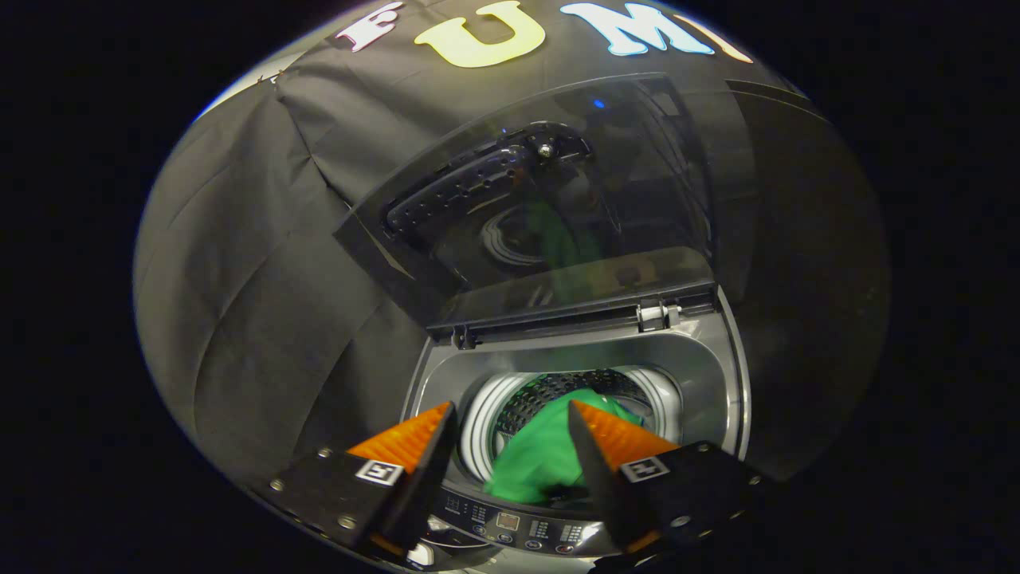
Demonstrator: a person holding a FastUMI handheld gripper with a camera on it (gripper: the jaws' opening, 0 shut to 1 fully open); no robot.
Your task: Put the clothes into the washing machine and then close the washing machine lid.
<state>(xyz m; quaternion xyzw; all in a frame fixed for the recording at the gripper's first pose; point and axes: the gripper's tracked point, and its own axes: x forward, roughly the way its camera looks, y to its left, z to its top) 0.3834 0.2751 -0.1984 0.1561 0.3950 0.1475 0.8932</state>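
Note:
A green garment (pixel 546 458) lies in the washing machine's drum (pixel 558 391), bunched toward the front edge of the opening. My gripper (pixel 511 406) hovers above the machine's front, open, and neither finger presses on the garment seen between them. The tinted see-through lid (pixel 550 207) stands raised behind the opening, held by hinges (pixel 657 315) at the back edge. A green reflection shows in the lid.
The machine's grey top frame (pixel 729 383) rings the opening. Its control panel (pixel 510 526) with small buttons sits just under my fingers. Black booth cloth (pixel 263 279) hangs close behind and to both sides of the machine.

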